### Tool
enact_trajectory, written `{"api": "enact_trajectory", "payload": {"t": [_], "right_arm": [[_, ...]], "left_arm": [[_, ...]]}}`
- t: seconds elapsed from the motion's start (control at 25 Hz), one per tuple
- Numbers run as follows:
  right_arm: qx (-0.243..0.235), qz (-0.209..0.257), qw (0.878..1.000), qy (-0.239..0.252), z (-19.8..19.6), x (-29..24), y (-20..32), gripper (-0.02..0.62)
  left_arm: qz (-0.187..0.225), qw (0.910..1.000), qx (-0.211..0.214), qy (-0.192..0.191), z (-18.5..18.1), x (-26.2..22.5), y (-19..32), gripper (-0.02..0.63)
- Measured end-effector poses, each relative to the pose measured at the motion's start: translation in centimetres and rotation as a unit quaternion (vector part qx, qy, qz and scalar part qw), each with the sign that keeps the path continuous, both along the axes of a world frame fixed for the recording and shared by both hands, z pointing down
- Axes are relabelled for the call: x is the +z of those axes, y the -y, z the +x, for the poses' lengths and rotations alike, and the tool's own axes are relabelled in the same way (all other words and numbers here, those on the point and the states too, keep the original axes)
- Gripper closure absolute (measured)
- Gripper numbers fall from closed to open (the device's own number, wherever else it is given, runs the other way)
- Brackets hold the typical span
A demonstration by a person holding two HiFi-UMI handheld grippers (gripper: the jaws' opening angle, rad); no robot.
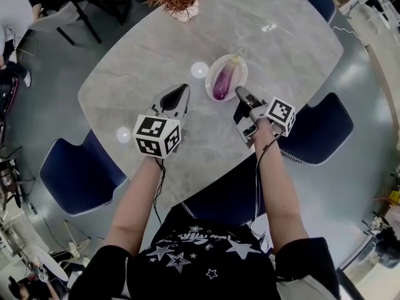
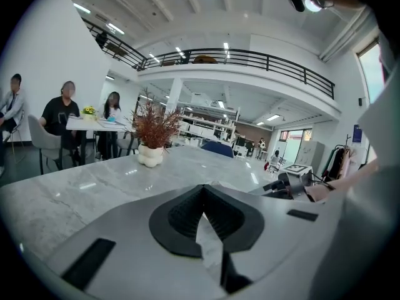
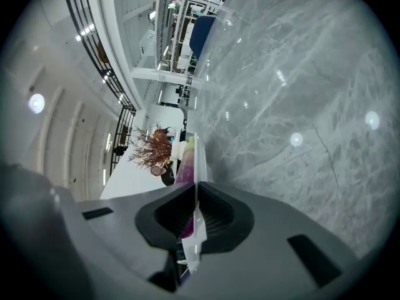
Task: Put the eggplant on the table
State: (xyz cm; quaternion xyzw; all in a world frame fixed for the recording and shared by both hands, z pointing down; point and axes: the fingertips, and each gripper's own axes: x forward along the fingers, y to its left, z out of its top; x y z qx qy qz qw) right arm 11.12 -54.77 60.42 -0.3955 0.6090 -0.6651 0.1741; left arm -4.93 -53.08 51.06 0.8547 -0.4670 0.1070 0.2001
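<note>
Right now I see the purple eggplant (image 1: 222,81) lying in the shallow white plate (image 1: 240,74) on the grey marble table (image 1: 269,49), its long axis running near to far with the green stem end pointing far and slightly right. My right gripper (image 1: 240,92) is rolled on its side at the plate's near right rim. In the right gripper view its jaws are drawn in on the thin white rim, with the eggplant just beyond the fingertips on the plate's upper side. My left gripper (image 1: 183,90) sits left of the plate, jaws nearly together on nothing, well apart from the eggplant.
</note>
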Motion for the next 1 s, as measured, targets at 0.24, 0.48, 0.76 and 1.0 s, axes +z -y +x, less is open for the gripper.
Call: {"api": "enact_trajectory", "payload": {"t": [0.24,0.48,0.76,1.0], "right_arm": [[-0.003,-0.011,1.0,-0.008,-0.1,1.2,0.4,0.575],[-0.009,-0.012,0.999,-0.039,-0.3,2.0,0.7,0.575],[0.005,-0.027,0.997,-0.076,0.2,3.0,0.8,0.575],[0.013,-0.028,0.996,-0.084,0.3,3.3,0.8,0.575]], "left_arm": [[-0.003,1.0,-0.003,-0.006,0.2,0.2,-0.3,0.598],[-0.006,0.9999,-0.005,-0.008,0.1,0.5,-0.4,0.598],[-0.008,0.9999,-0.004,-0.009,0.3,0.7,-0.7,0.598],[-0.001,1.0,0.003,-0.004,0.4,0.5,-0.8,0.598]]}}
